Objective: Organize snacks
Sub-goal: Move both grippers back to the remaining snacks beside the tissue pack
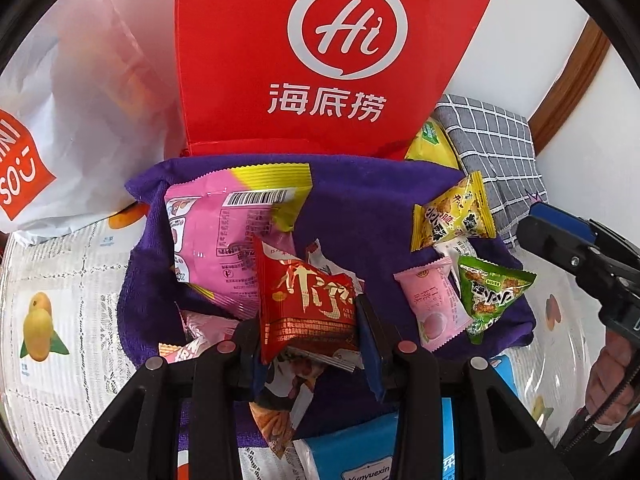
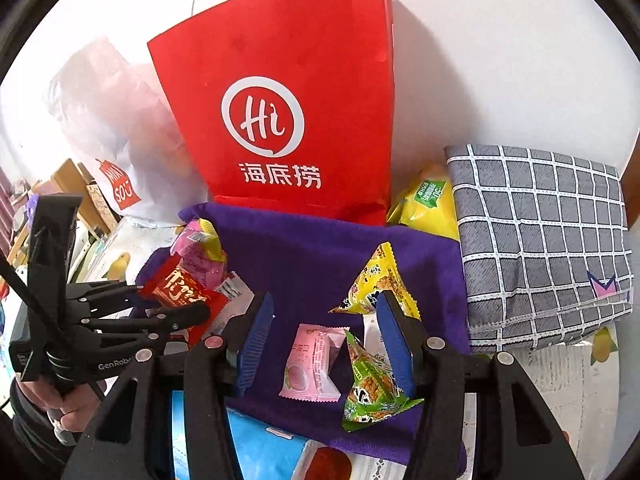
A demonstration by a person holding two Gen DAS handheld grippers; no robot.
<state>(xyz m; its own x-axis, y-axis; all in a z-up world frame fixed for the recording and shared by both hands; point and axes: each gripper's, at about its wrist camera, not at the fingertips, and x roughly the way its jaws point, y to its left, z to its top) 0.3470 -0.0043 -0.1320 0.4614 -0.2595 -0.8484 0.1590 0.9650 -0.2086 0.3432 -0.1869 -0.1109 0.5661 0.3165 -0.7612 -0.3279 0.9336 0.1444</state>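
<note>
My left gripper [image 1: 310, 344] is shut on a red snack packet [image 1: 306, 304] and holds it over the purple towel [image 1: 360, 208]; it also shows in the right wrist view [image 2: 180, 292]. A large pink and yellow bag [image 1: 228, 232] lies behind it. My right gripper [image 2: 326, 340] is open above the towel [image 2: 304, 252], its jaws astride a small pink candy packet [image 2: 310, 364] and a green triangular packet [image 2: 370, 384]. A yellow triangular packet [image 2: 376, 284] lies just beyond. The red paper bag [image 2: 280, 112] stands behind the towel.
A white plastic shopping bag [image 1: 80, 120] stands left of the red bag. A grey checked cloth [image 2: 540, 248] and a yellow packet [image 2: 432, 204] lie at the right. A blue packet [image 2: 264, 452] lies at the near edge. The table has a fruit-print cover [image 1: 48, 312].
</note>
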